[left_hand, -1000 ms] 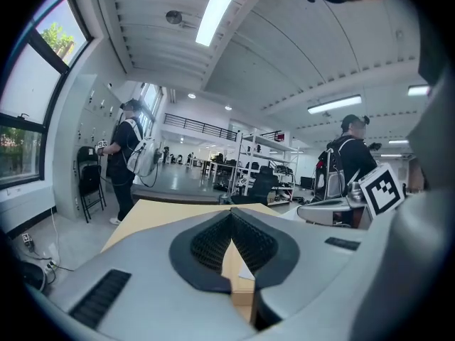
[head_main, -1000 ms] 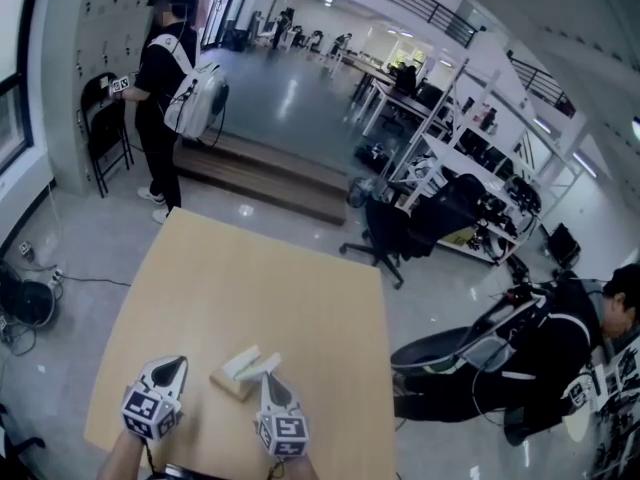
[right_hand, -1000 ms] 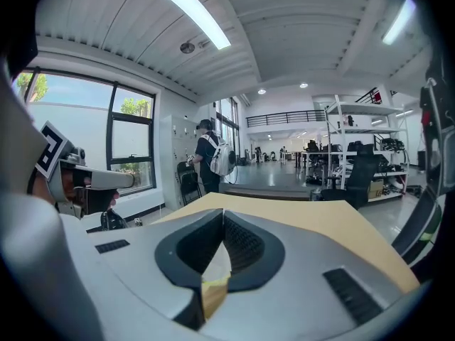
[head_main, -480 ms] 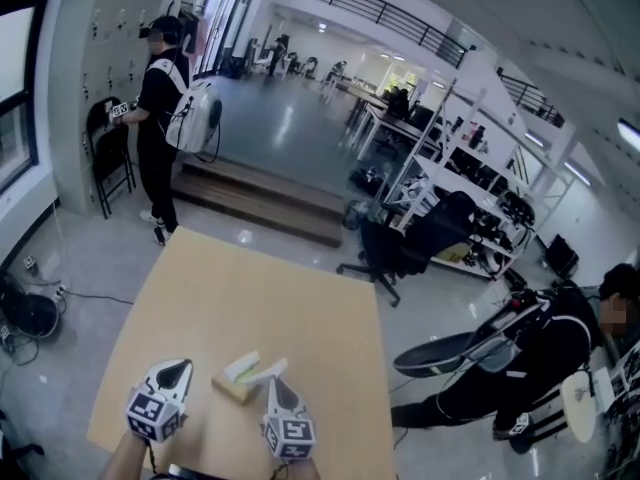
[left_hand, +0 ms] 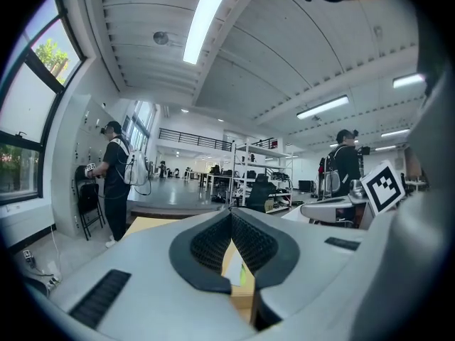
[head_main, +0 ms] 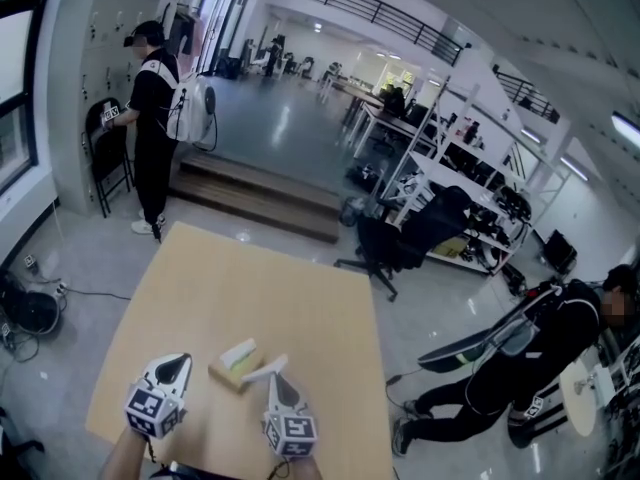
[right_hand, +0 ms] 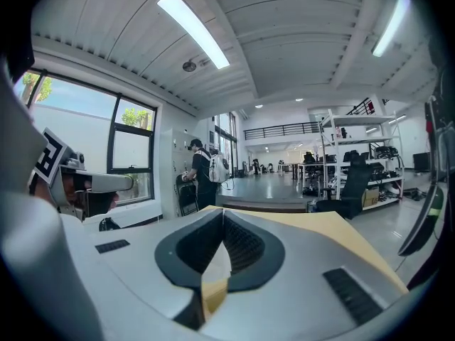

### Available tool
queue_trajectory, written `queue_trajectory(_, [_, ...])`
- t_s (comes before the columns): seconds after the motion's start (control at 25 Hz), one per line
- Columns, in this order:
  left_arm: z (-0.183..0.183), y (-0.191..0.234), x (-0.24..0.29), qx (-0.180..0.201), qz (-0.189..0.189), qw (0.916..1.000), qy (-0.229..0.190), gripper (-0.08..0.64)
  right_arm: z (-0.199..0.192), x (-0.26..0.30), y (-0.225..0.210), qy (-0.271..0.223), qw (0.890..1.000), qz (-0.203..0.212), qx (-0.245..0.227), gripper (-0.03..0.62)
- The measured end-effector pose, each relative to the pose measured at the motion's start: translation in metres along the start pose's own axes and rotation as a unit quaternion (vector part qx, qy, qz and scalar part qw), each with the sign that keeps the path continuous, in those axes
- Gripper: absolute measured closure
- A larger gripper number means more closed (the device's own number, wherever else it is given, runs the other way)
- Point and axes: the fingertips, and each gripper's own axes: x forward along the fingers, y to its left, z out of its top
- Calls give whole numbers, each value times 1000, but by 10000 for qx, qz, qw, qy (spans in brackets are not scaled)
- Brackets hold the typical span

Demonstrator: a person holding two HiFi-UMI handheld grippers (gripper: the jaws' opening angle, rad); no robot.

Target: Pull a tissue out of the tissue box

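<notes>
Any print on the tissue box (head_main: 236, 362) was too small to read. It just looked like a tan block with a white and green top, sitting flat on the pale wood table (head_main: 250, 288). A thin white tissue (head_main: 262, 371) ran out of the box's right side. The right gripper (head_main: 276, 380) had its ribbed dark jaws pinching the tissue, so its far end was hidden. The left gripper (head_main: 176, 361) sat left of the box, clear of it, with its jaws pressed together on nothing.
</notes>
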Motion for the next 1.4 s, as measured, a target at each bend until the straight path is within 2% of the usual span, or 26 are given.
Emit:
queue_trajectory(0.32, [-9,-14,-13,5,47,10000,47,552,-6,-21,-1,-24,10000,55,58,589])
queue_trajectory(0.72, [-2,-22,-28,34,-66,10000,33,552,1,-47,6,-155,9997,-47,175,589])
queue_trajectory(1.0, [0,-21,-49,277,-164,9995,-54,552,5,-72,17,-335,9986,-68,399,589])
queue_trajectory(1.2, [1,-24,-66,258,-238,9993,-102,552,1,-87,30,-399,9987,-33,307,589])
queue_trajectory(1.4, [10,-28,-68,222,-321,9992,-82,552,2,-95,27,-361,9988,-194,278,589])
